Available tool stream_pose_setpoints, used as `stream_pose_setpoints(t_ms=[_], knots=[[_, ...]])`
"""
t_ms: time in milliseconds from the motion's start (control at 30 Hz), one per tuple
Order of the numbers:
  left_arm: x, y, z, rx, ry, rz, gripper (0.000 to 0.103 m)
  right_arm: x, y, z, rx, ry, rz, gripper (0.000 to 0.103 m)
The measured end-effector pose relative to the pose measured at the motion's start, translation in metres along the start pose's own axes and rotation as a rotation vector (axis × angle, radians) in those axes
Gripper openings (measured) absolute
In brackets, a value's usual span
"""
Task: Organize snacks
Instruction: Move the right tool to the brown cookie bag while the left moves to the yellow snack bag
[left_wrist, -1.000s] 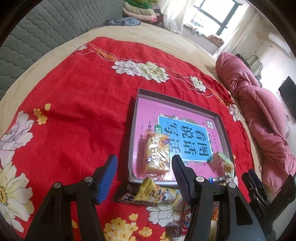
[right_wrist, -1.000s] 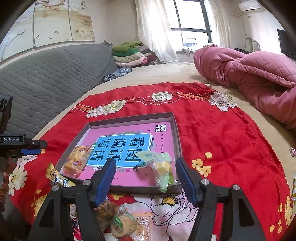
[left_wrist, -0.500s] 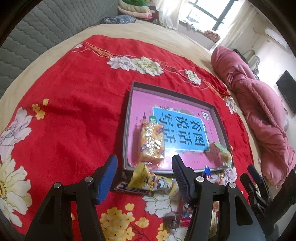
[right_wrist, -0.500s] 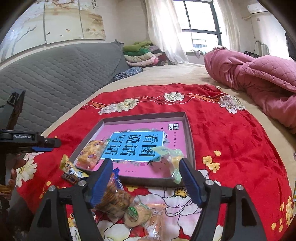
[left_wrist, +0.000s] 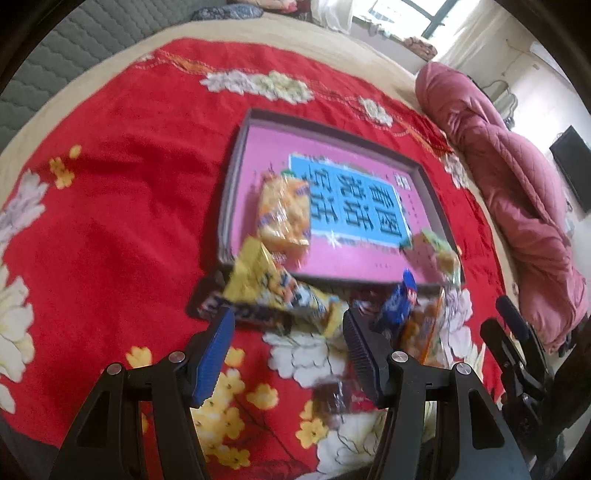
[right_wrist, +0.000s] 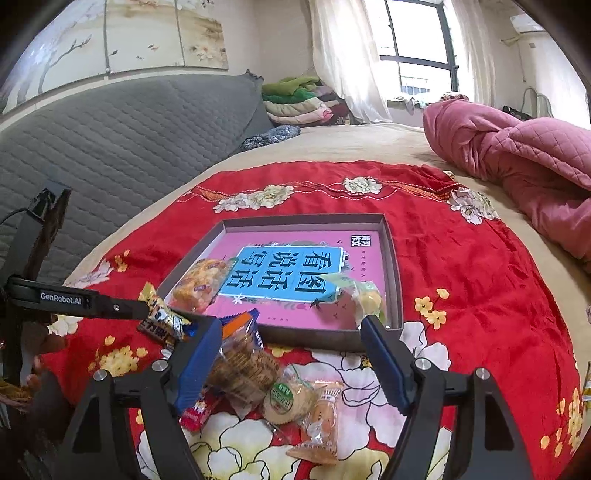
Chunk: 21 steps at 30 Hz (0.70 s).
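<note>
A grey tray (left_wrist: 236, 177) (right_wrist: 306, 336) lined with a pink book lies on the red flowered cloth. In it are an orange snack bag (left_wrist: 284, 210) (right_wrist: 199, 282) and a green-yellow packet (left_wrist: 439, 251) (right_wrist: 360, 295). In front of the tray a yellow packet (left_wrist: 266, 284) (right_wrist: 162, 314) rests on a dark bar (left_wrist: 221, 306). My left gripper (left_wrist: 289, 315) hangs open just short of them, holding nothing. My right gripper (right_wrist: 291, 325) is opening over a brown cookie packet (right_wrist: 240, 365) and a round green-labelled cake (right_wrist: 286, 400), gripping neither.
A blue packet (left_wrist: 400, 299) and more loose snacks lie by the tray's near edge. A pink quilt (right_wrist: 517, 158) is bunched at the right of the bed. A grey padded headboard (right_wrist: 110, 125) stands at the left. The right gripper's fingers (left_wrist: 509, 314) show at the left view's right edge.
My left gripper came down and nearer to the yellow packet. My right gripper drew back from the tray and its jaws widened; the loose snacks now lie between its fingers.
</note>
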<state>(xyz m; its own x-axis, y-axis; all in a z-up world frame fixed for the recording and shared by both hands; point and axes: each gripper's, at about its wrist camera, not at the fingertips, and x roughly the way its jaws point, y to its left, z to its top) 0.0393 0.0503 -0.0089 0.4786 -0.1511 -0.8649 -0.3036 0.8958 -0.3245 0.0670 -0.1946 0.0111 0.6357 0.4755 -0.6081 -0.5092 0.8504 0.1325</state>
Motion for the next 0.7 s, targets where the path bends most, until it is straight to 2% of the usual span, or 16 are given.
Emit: stream_pose_setpoints(t_ms=[200, 333, 700], knots=[[0.006, 0.002, -0.005, -0.021, 0.025, -0.017, 0.063, -0.001, 0.007, -0.005, -0.029, 0.024, 0.018, 0.077], [0.007, 0.003, -0.006, -0.030, 0.028, -0.022, 0.063, 0.002, 0.014, -0.009, -0.063, 0.050, 0.042, 0.082], [0.015, 0.004, -0.003, -0.045, 0.027, -0.036, 0.063, 0.022, 0.041, -0.024, -0.216, 0.113, 0.058, 0.082]])
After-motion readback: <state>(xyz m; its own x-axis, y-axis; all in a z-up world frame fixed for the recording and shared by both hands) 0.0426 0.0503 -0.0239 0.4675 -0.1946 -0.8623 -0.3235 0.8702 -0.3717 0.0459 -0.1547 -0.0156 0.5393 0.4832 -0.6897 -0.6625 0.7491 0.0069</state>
